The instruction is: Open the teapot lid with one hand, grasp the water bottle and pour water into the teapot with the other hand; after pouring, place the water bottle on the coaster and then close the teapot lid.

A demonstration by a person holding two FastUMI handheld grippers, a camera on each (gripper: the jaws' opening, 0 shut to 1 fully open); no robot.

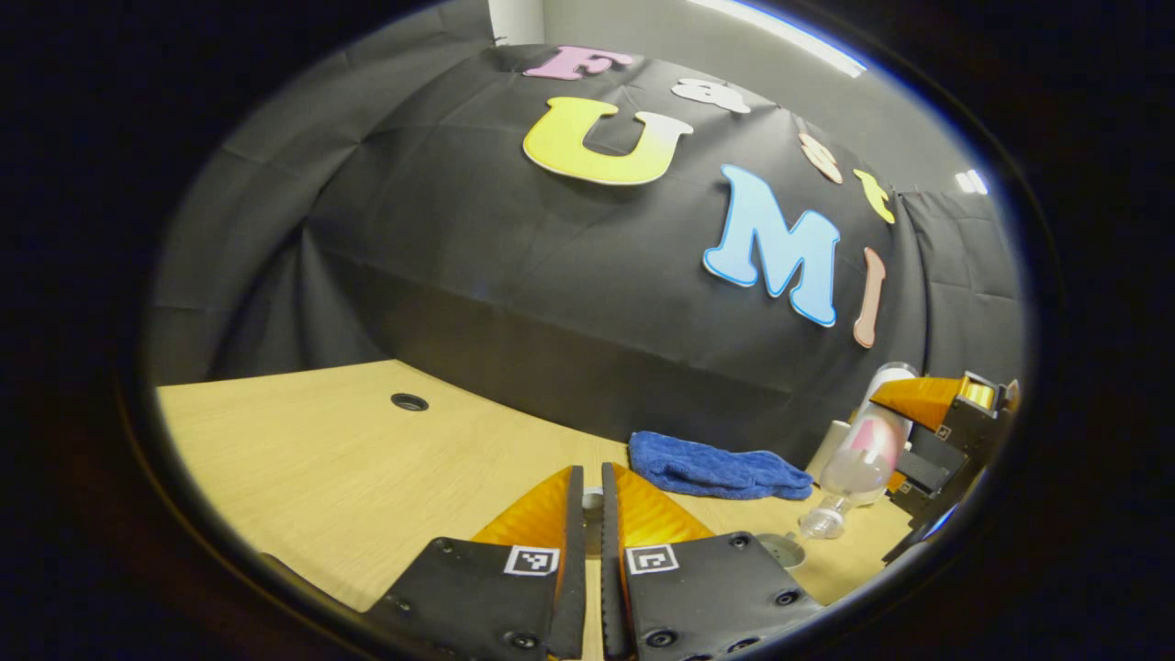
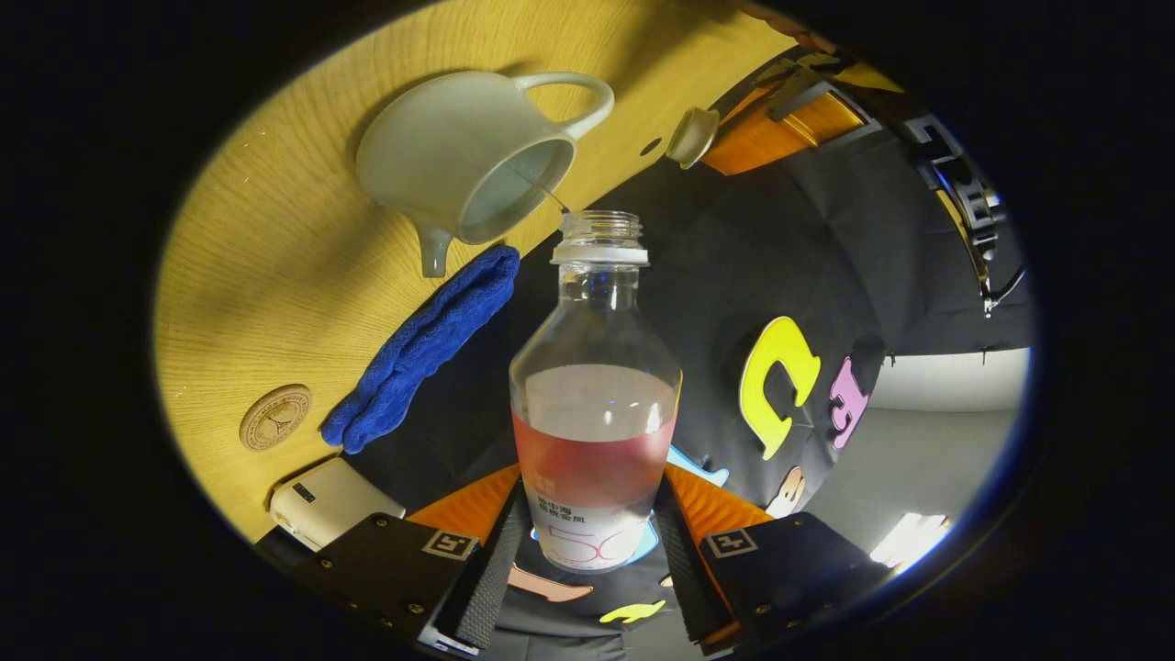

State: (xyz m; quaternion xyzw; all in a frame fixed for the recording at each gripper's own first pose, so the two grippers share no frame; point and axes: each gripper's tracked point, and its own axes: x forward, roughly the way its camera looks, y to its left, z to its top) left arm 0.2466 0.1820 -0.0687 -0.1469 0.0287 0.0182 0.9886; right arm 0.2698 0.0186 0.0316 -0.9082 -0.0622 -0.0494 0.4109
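Observation:
The white teapot (image 2: 468, 156) stands on the wooden table with its top uncovered. In the right gripper view my left gripper (image 2: 734, 128) holds the teapot lid (image 2: 693, 136) off to the side of it. In the left gripper view my left gripper (image 1: 592, 477) is shut on the lid's small white knob (image 1: 593, 500). My right gripper (image 2: 592, 496) is shut on the clear, uncapped water bottle (image 2: 595, 367) with a pink label, tipped mouth-first toward the teapot. A thin stream of water (image 2: 549, 195) runs into the pot. The left gripper view has the bottle (image 1: 858, 464) tilted at the far right.
A folded blue cloth (image 2: 422, 349) lies beside the teapot, and a round wooden coaster (image 2: 275, 418) sits past it. A white box (image 2: 330, 500) rests near the coaster. The table has a cable hole (image 1: 409, 401), and the booth wall rises behind it.

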